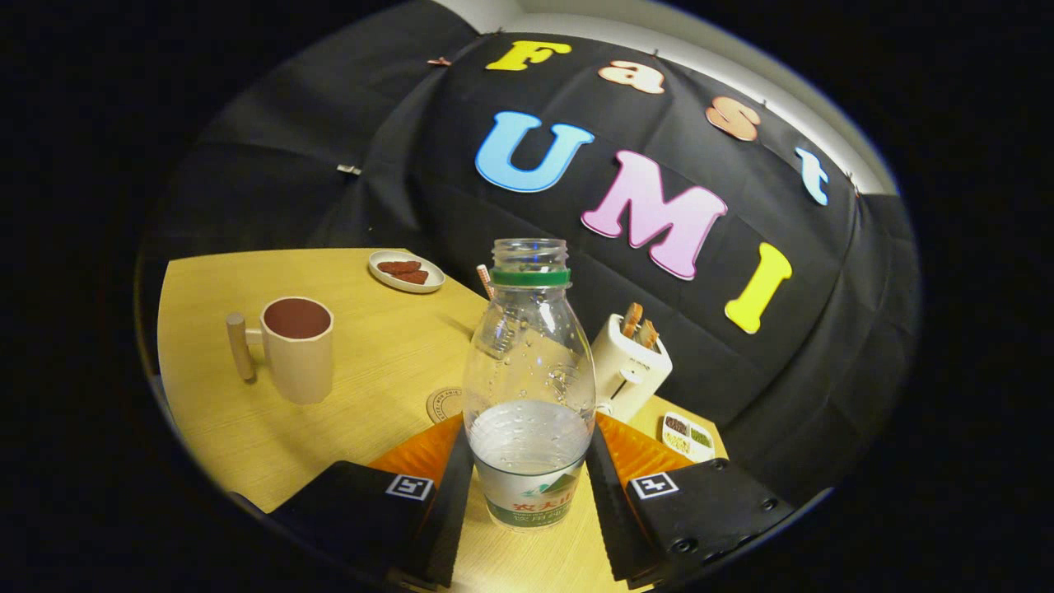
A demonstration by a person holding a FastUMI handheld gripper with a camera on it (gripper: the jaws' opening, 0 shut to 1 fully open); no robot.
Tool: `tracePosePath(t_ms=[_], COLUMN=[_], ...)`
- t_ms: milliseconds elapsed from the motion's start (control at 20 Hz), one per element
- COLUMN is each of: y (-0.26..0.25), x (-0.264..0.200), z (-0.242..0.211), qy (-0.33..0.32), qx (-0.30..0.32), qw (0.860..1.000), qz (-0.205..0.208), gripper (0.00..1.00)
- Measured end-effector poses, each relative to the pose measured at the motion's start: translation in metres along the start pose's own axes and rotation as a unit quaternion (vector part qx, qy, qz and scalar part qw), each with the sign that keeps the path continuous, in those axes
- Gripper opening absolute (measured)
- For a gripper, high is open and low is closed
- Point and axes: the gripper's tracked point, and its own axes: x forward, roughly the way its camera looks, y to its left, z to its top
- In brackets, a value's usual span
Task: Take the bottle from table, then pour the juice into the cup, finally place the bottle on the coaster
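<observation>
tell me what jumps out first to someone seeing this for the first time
The clear bottle stands out first, uncapped and partly filled, held between the gripper fingers, which press on its lower sides. Next comes the mug with a wooden handle and dark inside, beyond the fingers to the left on the wooden table. A round coaster lies between mug and bottle, and a toaster stands behind the bottle to the right.
</observation>
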Motion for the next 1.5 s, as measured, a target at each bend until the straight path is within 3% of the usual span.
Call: tracePosePath(t_ms=[250,550,1500], y=[0.024,0.05,0.092], x=[0.017,0.031,0.051], z=[0.023,0.035,0.023], qy=[0.016,0.03,0.076], qx=[-0.099,-0.206,-0.442], qw=[0.995,0.978,0.894], qz=[0.0,-0.009,0.005], gripper=[0.72,0.71,0.71])
